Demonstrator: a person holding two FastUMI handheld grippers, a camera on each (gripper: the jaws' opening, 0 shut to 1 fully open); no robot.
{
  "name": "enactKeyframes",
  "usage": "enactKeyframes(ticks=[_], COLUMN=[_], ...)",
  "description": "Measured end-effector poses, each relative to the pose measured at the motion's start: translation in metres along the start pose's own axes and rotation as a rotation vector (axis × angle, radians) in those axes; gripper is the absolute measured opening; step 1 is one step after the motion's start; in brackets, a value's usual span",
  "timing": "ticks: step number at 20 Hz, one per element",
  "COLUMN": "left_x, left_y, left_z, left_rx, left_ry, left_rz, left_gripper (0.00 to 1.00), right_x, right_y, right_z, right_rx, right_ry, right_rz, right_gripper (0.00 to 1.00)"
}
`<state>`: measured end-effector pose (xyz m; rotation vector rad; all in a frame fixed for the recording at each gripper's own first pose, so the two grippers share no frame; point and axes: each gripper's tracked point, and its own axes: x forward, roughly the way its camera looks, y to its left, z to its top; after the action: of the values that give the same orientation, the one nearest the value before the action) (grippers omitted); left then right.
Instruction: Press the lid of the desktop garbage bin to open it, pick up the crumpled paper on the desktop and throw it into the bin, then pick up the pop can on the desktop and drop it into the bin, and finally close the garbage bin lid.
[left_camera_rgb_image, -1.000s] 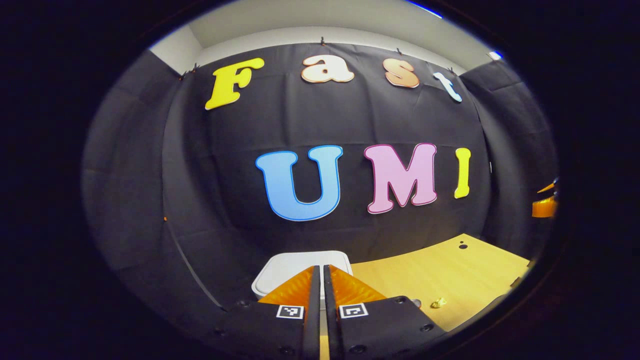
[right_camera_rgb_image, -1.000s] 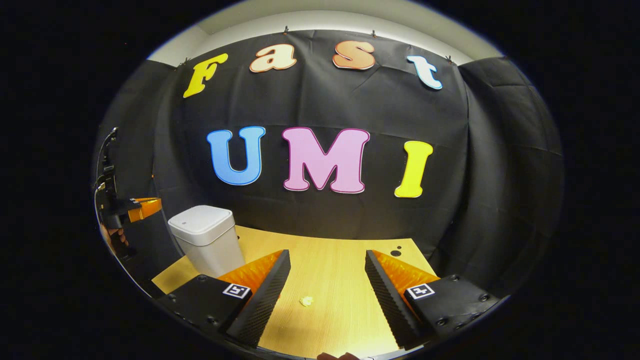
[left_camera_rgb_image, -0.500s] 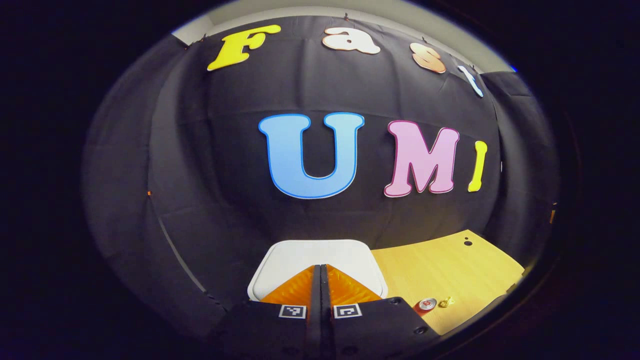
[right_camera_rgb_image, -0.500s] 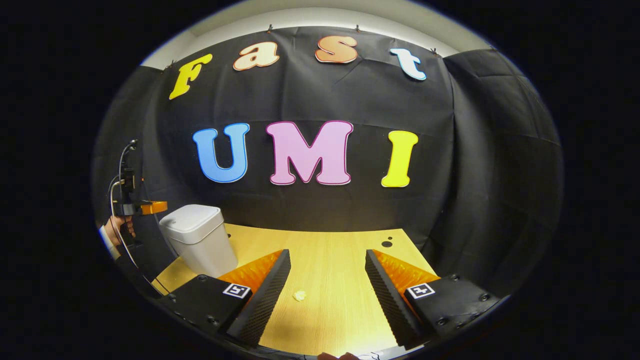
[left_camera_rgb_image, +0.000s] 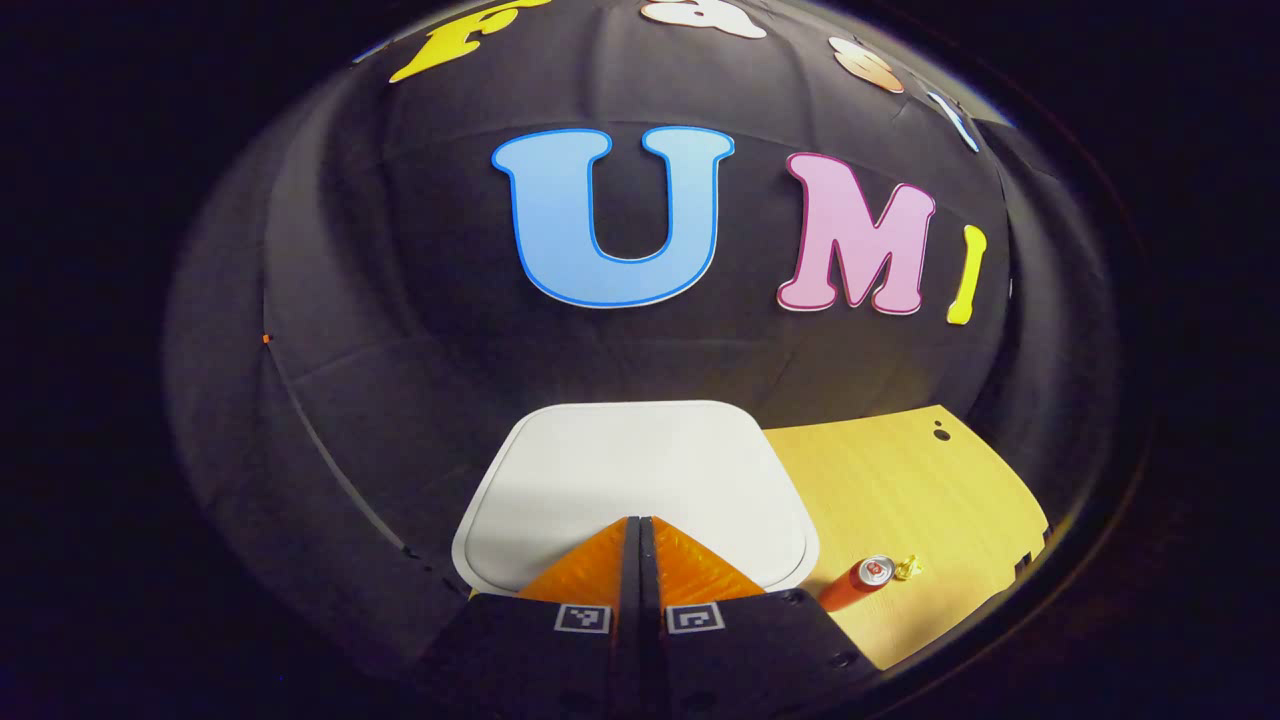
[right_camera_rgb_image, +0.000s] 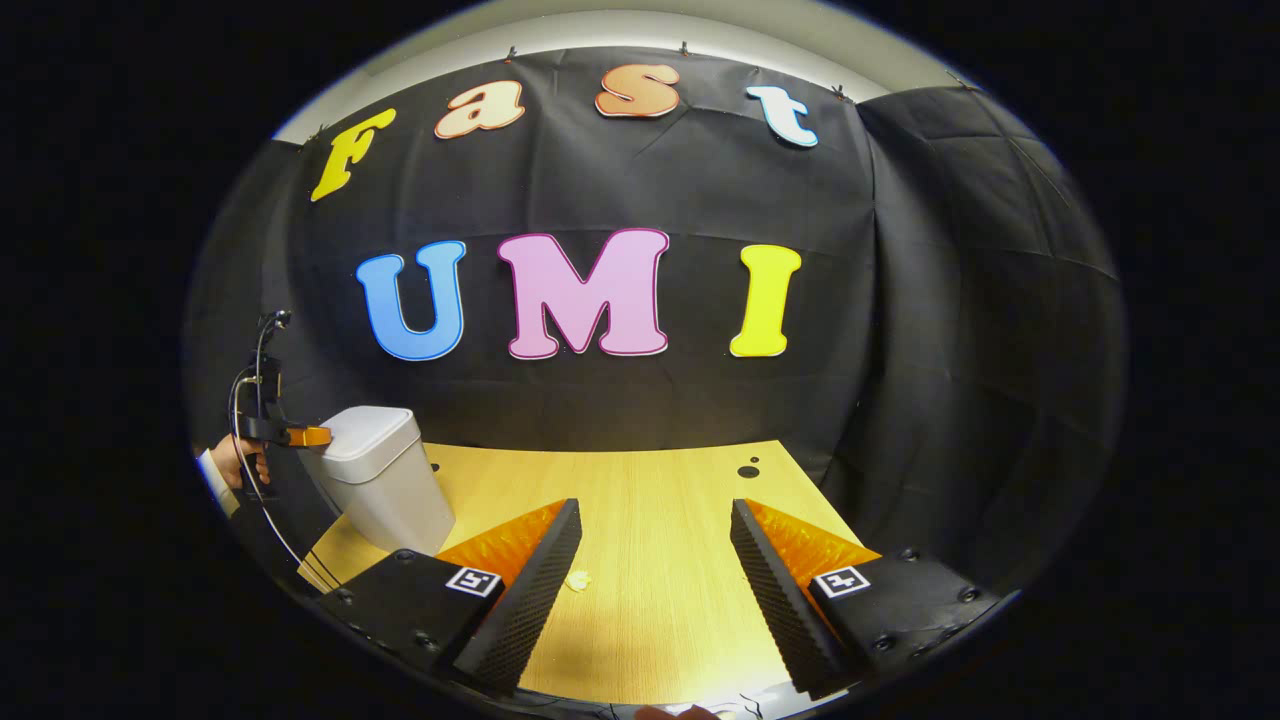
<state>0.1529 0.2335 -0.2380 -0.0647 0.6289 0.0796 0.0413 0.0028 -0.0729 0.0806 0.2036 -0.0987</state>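
Note:
The white garbage bin's closed lid (left_camera_rgb_image: 640, 470) lies just beyond my left gripper (left_camera_rgb_image: 640, 522), which is shut with nothing between its fingers and hovers low over the lid's near edge. In the right gripper view the bin (right_camera_rgb_image: 385, 485) stands at the table's left, with the left gripper (right_camera_rgb_image: 305, 436) level with its lid. I cannot tell whether it touches. An orange pop can (left_camera_rgb_image: 855, 585) stands to the right of the bin, beside a small crumpled paper (left_camera_rgb_image: 907, 568). My right gripper (right_camera_rgb_image: 655, 505) is open above the table, and the paper (right_camera_rgb_image: 577, 579) lies by its left finger.
The light wooden table (right_camera_rgb_image: 660, 500) ends at the black cloth wall behind it. Two small dark holes (right_camera_rgb_image: 748, 470) mark its far right part. A hand (right_camera_rgb_image: 235, 462) with a white cuff holds the left gripper at the far left.
My left gripper closed its small gap and dropped forward towards the bin, whose lid now looms much larger. The right gripper stayed open and its view drifted slightly to the right.

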Motion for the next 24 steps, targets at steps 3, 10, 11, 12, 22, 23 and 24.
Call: enactKeyframes(ticks=[3, 10, 11, 12, 22, 23, 24], left_x=[0.0, -0.022, -0.028, -0.033, -0.115, -0.127, -0.142], left_y=[-0.001, 0.004, 0.007, 0.008, 0.002, -0.001, -0.005], left_z=[0.003, 0.051, 0.062, 0.075, 0.113, 0.113, 0.113], left_rx=[0.052, 0.086, 0.103, 0.128, 0.08, 0.077, 0.066], left_ry=[-0.035, -0.201, -0.242, -0.29, -0.482, -0.497, -0.516], left_rz=[0.045, 0.061, 0.073, 0.084, 0.098, 0.096, 0.095], left_gripper=[0.07, 0.07, 0.07, 0.07, 0.23, 0.25, 0.27], right_x=[0.0, 0.004, 0.005, 0.005, 0.026, 0.032, 0.038], right_y=[0.004, 0.009, 0.012, 0.015, 0.043, 0.047, 0.053], right_z=[-0.007, -0.006, -0.006, -0.008, -0.035, -0.041, -0.046], right_rx=[0.02, -0.007, -0.013, -0.023, -0.069, -0.077, -0.08], right_ry=[0.023, 0.037, 0.038, 0.042, 0.091, 0.106, 0.121], right_rz=[0.01, 0.02, 0.024, 0.027, 0.116, 0.133, 0.154], right_gripper=[0.97, 0.97, 0.97, 0.97, 0.97, 0.97, 0.97])
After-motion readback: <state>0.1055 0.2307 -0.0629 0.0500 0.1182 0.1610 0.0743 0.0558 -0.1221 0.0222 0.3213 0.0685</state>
